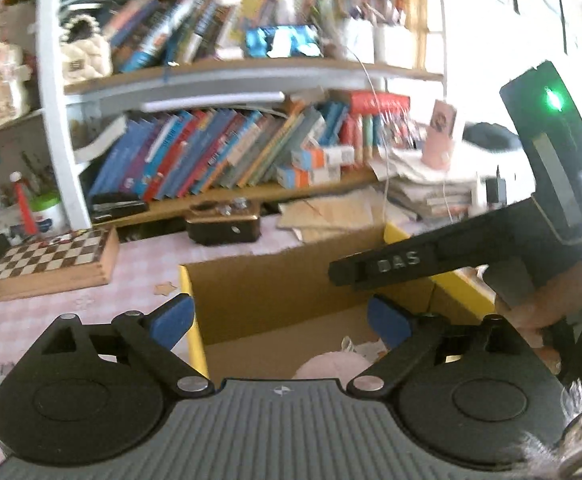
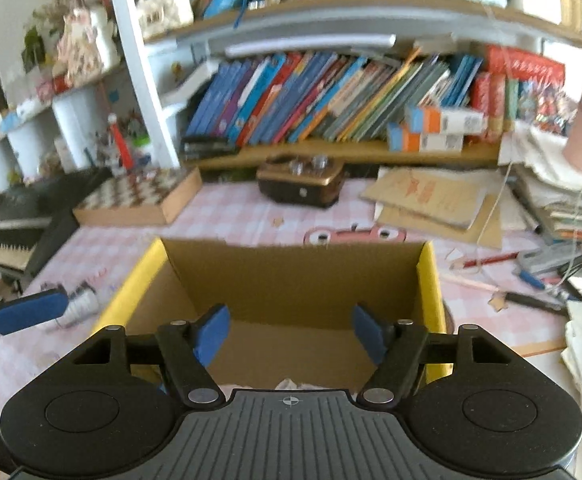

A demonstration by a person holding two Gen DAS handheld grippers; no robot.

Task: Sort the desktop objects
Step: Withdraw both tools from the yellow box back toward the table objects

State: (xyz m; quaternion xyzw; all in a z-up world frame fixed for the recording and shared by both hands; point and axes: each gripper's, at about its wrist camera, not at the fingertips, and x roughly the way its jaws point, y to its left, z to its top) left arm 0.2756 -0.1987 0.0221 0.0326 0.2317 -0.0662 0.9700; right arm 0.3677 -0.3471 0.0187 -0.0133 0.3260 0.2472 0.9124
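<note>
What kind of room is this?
Probably a study corner at home: a desk with a pink checked cloth, shelves packed with leaning books, and a chessboard box. A cardboard box sits in the middle.

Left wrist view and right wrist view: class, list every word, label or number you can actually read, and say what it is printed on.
"DAS": pale raised letters on the black arm of the right hand-held gripper, seen in the left wrist view.
Book spines on the shelf: printed, but too blurred to read.
Orange and white boxes: labels blurred, unreadable.
Pink cup: a picture, no legible text.
</note>
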